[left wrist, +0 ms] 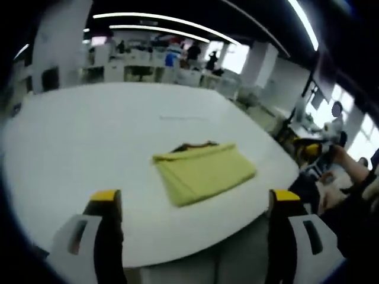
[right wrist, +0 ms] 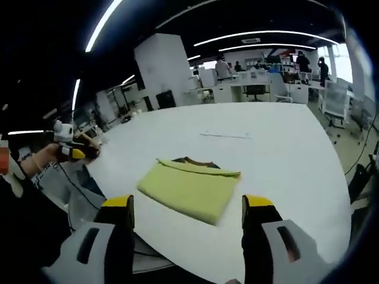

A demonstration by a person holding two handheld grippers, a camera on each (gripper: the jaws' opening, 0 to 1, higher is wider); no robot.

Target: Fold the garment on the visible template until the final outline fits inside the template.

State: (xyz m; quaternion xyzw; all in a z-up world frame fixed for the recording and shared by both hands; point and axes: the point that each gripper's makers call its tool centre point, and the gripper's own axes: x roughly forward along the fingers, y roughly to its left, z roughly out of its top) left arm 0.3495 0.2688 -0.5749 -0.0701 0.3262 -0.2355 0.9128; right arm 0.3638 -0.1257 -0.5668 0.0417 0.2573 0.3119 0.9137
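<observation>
A yellow garment (left wrist: 203, 171) lies folded into a rough rectangle on the white table (left wrist: 106, 130), with a dark collar edge showing at its far side. In the right gripper view the same garment (right wrist: 188, 189) sits just ahead of the jaws. My left gripper (left wrist: 195, 198) is open, held back from the table's near edge, nothing between its yellow-tipped jaws. My right gripper (right wrist: 186, 207) is open too, hovering short of the garment. A faint line (right wrist: 225, 135) marked on the table lies beyond the garment.
The white table (right wrist: 284, 154) is large, with its edges near both grippers. A person's hand holding another gripper (right wrist: 65, 151) shows at the left of the right gripper view. Desks, chairs and people stand in the office behind.
</observation>
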